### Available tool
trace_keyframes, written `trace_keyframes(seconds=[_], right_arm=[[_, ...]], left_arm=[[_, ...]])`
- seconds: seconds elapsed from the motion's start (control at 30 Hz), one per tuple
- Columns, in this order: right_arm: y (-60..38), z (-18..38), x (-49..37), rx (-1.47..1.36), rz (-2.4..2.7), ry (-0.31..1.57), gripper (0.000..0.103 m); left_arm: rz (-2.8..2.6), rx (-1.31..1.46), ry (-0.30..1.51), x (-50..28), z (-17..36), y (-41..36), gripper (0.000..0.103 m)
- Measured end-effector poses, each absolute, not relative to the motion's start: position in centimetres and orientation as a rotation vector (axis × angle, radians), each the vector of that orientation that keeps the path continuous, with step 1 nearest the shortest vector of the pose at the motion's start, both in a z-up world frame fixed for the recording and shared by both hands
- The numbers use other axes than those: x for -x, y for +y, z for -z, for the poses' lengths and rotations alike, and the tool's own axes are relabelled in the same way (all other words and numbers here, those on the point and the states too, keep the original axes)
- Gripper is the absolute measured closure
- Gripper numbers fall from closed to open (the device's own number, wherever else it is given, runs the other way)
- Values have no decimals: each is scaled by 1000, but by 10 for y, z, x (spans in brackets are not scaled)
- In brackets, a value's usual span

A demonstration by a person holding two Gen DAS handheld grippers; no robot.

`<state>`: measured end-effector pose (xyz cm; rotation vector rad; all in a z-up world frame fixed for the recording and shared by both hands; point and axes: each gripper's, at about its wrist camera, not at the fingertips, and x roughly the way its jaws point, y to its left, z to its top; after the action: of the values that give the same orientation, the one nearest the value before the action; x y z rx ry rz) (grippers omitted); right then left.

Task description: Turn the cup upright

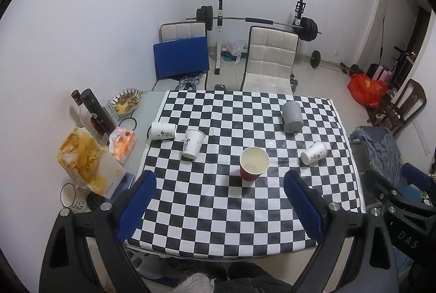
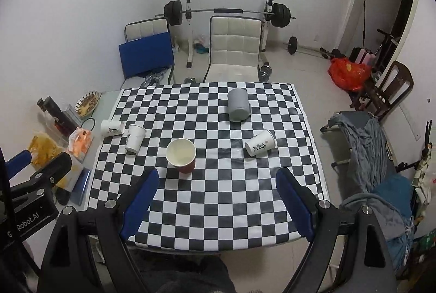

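A red paper cup (image 1: 254, 163) (image 2: 181, 155) stands upright, mouth up, on the checkered tablecloth (image 1: 218, 211) (image 2: 218, 205). A white printed cup (image 1: 313, 153) (image 2: 259, 146) lies on its side at the right. Two white printed cups (image 1: 163, 130) (image 1: 193, 143) lie at the left, also in the right wrist view (image 2: 112, 127) (image 2: 134, 137). A grey mug (image 1: 292, 116) (image 2: 238, 104) stands upside down at the back right. My left gripper (image 1: 219, 189) is open and empty, held above the near table edge. My right gripper (image 2: 217, 185) is open and empty, likewise high and near.
Snack bags (image 1: 81, 156), dark bottles (image 1: 95, 110), a bowl of food (image 1: 126, 101) and a white mug (image 1: 71, 197) crowd the table's left strip. White chairs (image 1: 269, 58) and a barbell rack (image 1: 256, 20) stand behind. A clothes-draped rack (image 2: 365, 140) is at the right.
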<state>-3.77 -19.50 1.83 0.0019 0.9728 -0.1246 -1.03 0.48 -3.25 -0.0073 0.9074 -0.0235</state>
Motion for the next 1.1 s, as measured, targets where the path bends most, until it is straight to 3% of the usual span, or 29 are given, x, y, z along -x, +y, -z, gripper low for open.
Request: trace_keyframes(seconds=[1.1], right_arm=[[-196, -46, 54, -10, 133, 938, 13]], left_arm=[[14, 11, 865, 25, 12, 3, 8]])
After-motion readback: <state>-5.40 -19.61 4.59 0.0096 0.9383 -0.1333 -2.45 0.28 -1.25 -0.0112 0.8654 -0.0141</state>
